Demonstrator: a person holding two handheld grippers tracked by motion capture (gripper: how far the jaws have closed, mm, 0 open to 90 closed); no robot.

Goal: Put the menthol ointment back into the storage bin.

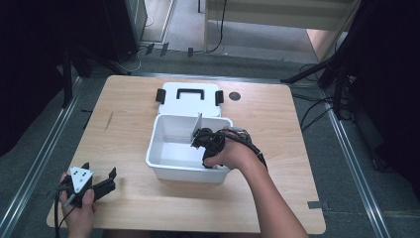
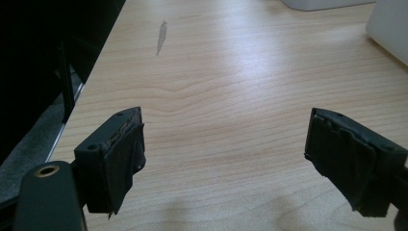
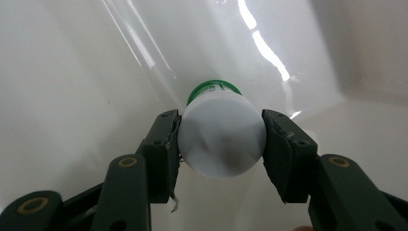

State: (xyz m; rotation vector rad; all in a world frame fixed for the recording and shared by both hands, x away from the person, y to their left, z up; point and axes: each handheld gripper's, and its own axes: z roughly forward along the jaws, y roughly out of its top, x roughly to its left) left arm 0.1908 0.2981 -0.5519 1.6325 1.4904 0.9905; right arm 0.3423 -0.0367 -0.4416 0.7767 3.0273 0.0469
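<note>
A white bin (image 1: 162, 166) stands in the middle of the wooden table (image 1: 129, 134), its lid (image 1: 189, 98) lying flat behind it. My right gripper (image 1: 200, 139) reaches down into the bin. In the right gripper view both pads press on a small white bottle (image 3: 221, 137) with a green band at its far end; that gripper (image 3: 221, 144) is shut on it just above the bin's white floor (image 3: 72, 96). My left gripper (image 1: 99, 181) rests at the table's near left corner, open, with nothing but bare wood between its fingers (image 2: 120, 154).
An upright white divider (image 1: 196, 129) stands inside the bin next to my right gripper. A dark round mark (image 1: 235, 96) sits on the table right of the lid. Tripod legs and cables lie on the floor around the table.
</note>
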